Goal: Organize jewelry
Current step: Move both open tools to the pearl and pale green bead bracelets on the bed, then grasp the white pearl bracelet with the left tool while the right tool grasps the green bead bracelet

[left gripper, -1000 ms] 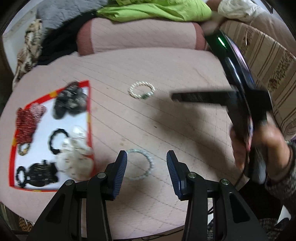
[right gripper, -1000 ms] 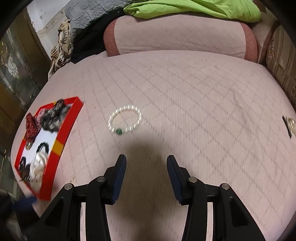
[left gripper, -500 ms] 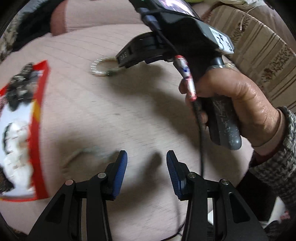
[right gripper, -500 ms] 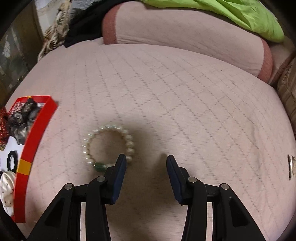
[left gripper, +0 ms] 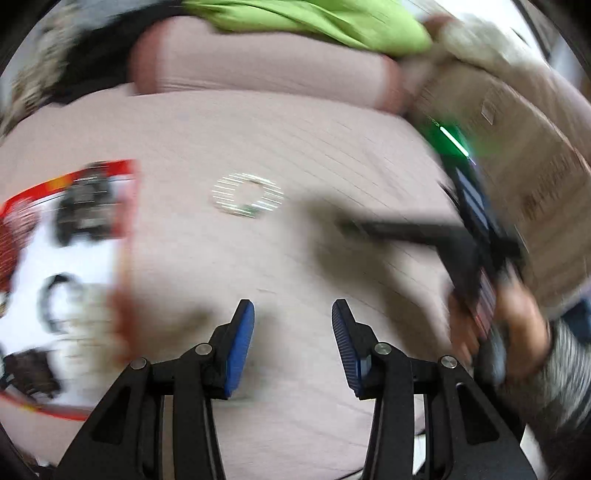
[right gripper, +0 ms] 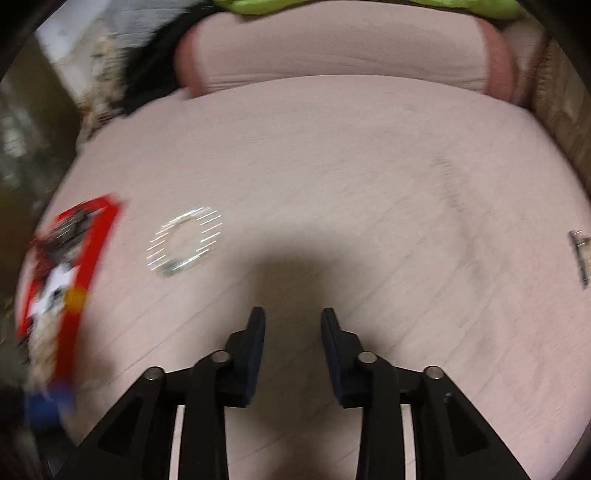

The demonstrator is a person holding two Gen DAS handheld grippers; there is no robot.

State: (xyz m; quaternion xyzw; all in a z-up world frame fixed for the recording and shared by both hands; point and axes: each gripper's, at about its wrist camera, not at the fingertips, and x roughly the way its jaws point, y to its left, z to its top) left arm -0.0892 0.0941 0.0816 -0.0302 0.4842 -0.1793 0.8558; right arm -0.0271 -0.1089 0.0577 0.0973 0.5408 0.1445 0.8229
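A white pearl bracelet (left gripper: 246,197) with a green bead lies on the pink quilted cushion, right of the red-rimmed tray (left gripper: 125,206). The tray holds dark hair ties, a red piece and white pieces. My left gripper (left gripper: 293,317) hangs open over bare cushion, below the bracelet, with nothing between its blue pads. The right gripper (left gripper: 480,236), held by a hand (left gripper: 517,317), reaches in from the right, short of the bracelet. In the right wrist view the bracelet (right gripper: 184,240) lies up and left of my right gripper (right gripper: 293,321), whose jaws are opening on nothing. Both views are blurred.
A pink bolster (left gripper: 258,62) and a green cloth (left gripper: 314,22) lie at the back. A striped sofa arm (left gripper: 535,166) borders the right. A small dark and gold piece (right gripper: 580,254) lies near the cushion's right edge. The tray's red rim (right gripper: 96,236) is at the left.
The left view has swung back, so tray and bracelet show again. The right gripper has pulled back from the pearl bracelet, and its jaws stand narrower than in the earlier frames.
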